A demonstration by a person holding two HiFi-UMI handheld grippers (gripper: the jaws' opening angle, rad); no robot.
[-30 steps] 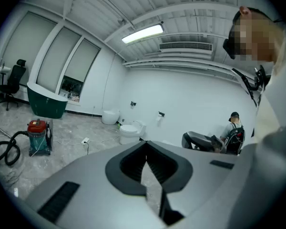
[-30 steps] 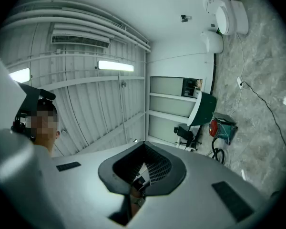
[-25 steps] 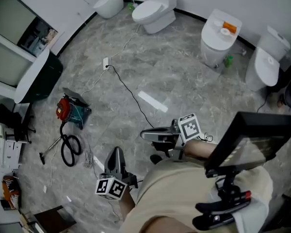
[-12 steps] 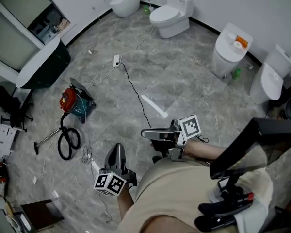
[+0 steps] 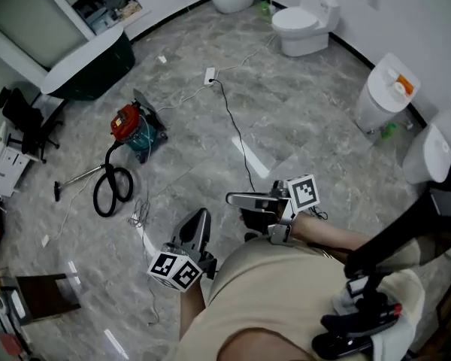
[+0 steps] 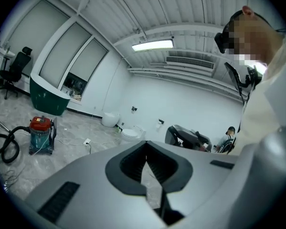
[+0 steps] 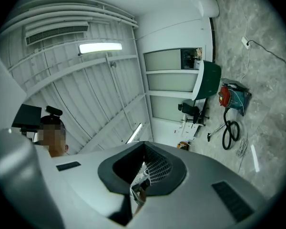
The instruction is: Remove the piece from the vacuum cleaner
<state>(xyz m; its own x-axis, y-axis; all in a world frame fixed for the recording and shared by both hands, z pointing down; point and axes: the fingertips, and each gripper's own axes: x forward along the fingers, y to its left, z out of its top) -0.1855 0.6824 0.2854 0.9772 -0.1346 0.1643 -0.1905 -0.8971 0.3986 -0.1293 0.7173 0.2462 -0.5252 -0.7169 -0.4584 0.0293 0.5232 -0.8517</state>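
red-lidded, teal-bodied vacuum cleaner (image 5: 133,128) stood on the grey marbled floor (image 5: 301,119), toward its left side near a dark green, white-rimmed tub (image 5: 98,70). its black coiled hose (image 5: 111,190) and thin metal wand (image 5: 79,177) lay just beside it, all well apart from both grippers. the left gripper (image 5: 201,218) had its jaws pressed together on nothing. the right gripper (image 5: 231,198) was likewise closed and empty, held close to the person's body. by the look of it the task had not begun: hose and wand seemed attached and no piece was off, so the approach, grasp and pull all remained.
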